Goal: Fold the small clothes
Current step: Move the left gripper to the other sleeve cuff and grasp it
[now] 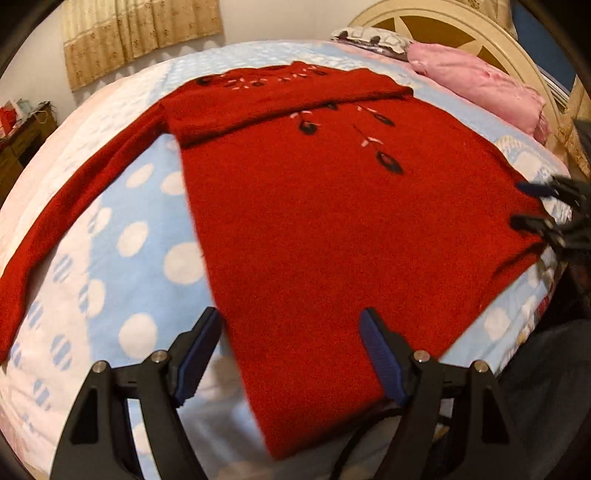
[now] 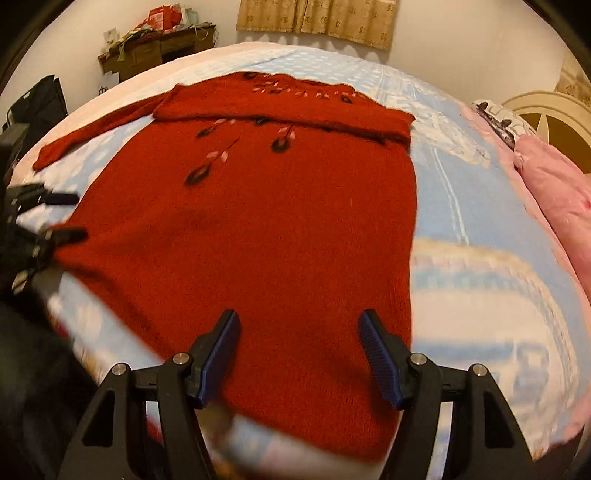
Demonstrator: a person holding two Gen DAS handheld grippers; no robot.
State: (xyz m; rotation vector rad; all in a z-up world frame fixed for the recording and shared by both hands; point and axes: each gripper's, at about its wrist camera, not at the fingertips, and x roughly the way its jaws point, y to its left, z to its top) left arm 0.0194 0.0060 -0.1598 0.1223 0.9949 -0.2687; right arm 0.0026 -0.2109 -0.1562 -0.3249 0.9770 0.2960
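Note:
A red knitted sweater [image 1: 314,221] [image 2: 258,240] with dark leaf embroidery lies flat on the bed. One sleeve is folded across its chest, and the other sleeve [image 1: 74,192] stretches out to the left. My left gripper [image 1: 291,317] hovers open over the hem's left corner, with nothing pressed between its blue pads. My right gripper [image 2: 298,317] is open above the hem's right part. Each gripper shows in the other's view at the sweater's side edge: the right gripper [image 1: 521,205] and the left gripper [image 2: 77,216].
The bed is covered by a light blue blanket [image 1: 147,240] with white dots. A pink pillow [image 1: 476,81] and a cream headboard [image 1: 443,22] lie at the right. A cluttered wooden cabinet [image 2: 159,48] and curtains [image 2: 317,22] stand behind the bed.

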